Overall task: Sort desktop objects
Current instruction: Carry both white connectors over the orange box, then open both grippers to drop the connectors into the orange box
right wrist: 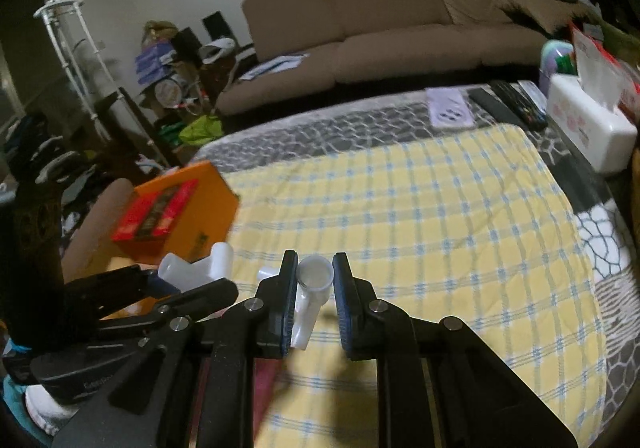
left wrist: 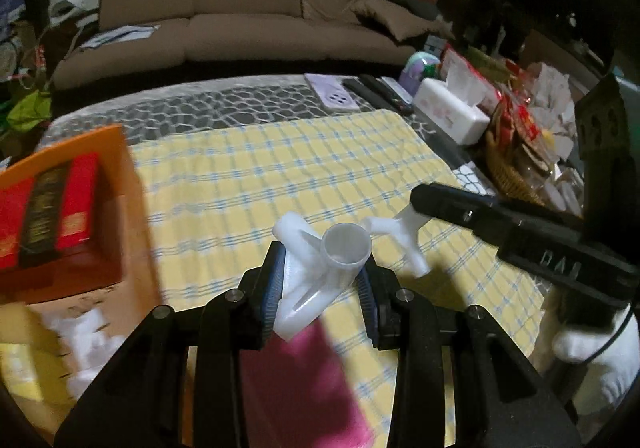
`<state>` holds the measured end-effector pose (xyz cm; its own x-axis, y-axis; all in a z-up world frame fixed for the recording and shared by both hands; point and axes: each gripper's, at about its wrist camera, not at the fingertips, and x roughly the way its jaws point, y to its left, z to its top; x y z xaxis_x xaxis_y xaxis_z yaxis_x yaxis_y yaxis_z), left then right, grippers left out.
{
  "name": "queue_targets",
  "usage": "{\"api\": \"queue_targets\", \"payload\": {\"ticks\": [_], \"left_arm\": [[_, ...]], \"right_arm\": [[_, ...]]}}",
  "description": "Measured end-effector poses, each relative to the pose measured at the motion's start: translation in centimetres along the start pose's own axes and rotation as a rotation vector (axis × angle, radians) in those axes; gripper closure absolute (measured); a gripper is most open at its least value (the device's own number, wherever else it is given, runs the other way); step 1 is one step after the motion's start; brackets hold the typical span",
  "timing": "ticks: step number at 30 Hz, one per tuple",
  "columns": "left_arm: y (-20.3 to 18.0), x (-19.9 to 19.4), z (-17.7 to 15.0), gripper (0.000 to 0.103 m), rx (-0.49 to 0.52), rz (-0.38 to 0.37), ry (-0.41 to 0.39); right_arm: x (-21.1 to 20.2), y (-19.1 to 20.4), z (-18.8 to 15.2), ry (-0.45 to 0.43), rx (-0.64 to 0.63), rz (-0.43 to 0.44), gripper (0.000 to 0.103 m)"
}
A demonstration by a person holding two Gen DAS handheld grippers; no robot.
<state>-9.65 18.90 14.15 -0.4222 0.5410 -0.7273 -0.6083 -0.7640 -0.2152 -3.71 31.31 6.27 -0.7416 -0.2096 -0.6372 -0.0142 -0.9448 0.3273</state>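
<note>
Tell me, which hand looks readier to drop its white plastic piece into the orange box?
Probably the left. Its gripper holds a white connector beside the orange box, while the right gripper and its piece sit farther away.

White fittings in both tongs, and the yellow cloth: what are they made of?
Left fitting: looks like translucent white plastic, matte; light passes through the thin tube rim, and the surface seems faintly ribbed, maybe 3D-printed. Right fitting: apparently the same milky plastic, with a thin see-through rim. Cloth: woven or quilted fabric, matte, yellow with blue checks; soft wrinkles show.
</note>
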Motion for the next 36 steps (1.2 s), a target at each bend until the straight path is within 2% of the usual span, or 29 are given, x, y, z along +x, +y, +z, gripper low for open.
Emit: {"api": "queue_targets", "payload": {"ticks": [7,14,22,31,34,35,36], "left_arm": [[4.9,-5.1,-2.0,0.070,-0.024,0.090,-0.004],[9.8,-8.2,-4.8,0.070,-0.082,0.139,0.010],[13.7,-8.7,-7.1,0.070,-0.145,0.167,0.025],[16.0,-6.6,-8.2,0.070,-0.194,0.182,0.084],[16.8,-6.4,-8.2,0.068,-0.218,0.193,0.085],[17.0,-6.5,-8.2,0.067,-0.226,0.190,0.081],[17.2,-6.7,-8.1,0.060,-0.234,0.186,0.073]], "right_arm": [[0.0,5.0,0.8,-0.004,-0.008,0.099,0.086],[2.5,11.3,0.4,0.042,-0.094,0.157,0.086],[5.8,15.7,-0.9,0.099,-0.150,0.181,0.086],[8.6,17.4,-2.3,0.149,-0.190,0.159,0.085],[9.2,17.5,-2.5,0.154,-0.187,0.140,0.082],[9.3,17.4,-2.4,0.155,-0.182,0.136,0.078],[9.4,17.4,-2.4,0.155,-0.180,0.135,0.070]]}}
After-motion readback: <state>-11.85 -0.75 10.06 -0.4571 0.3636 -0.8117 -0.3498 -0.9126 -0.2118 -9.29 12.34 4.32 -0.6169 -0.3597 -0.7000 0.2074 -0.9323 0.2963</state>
